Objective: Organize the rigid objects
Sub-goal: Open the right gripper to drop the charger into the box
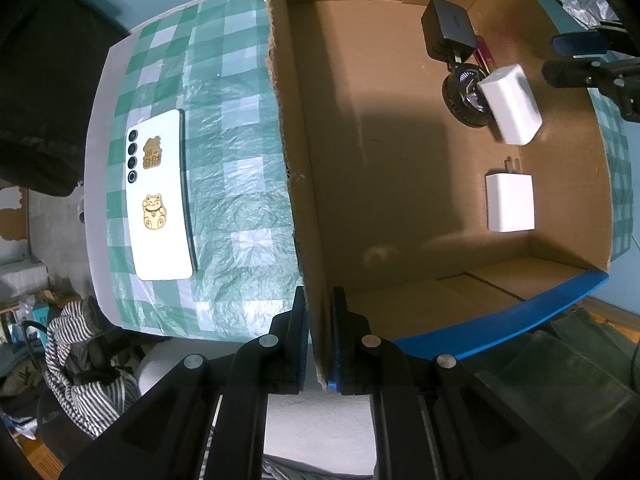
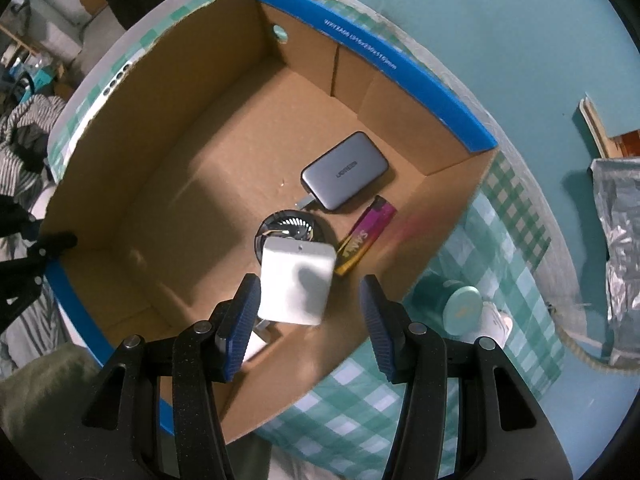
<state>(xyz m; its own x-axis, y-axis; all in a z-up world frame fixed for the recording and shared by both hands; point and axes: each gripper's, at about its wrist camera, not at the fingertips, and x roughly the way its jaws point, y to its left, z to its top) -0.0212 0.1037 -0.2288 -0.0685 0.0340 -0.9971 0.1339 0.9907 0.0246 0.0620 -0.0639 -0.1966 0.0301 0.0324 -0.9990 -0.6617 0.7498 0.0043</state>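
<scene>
Pinching box wall (image 1: 316,240), left fingers (image 1: 299,332); right fingers (image 2: 374,308) spread, white charger (image 2: 296,284) tilted between.

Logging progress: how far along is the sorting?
Done: a hub, lighter and one charger lie in the box. In hand: the left gripper clamps the box wall; a second charger sits loose inside the open right gripper. Left: phone and jar outside.

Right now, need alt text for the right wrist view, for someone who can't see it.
The right gripper, open, points down into a cardboard box, a blurred white charger block in the gap between its fingers. On the box floor beyond lie a black round part, a grey adapter and a purple lighter.
</scene>
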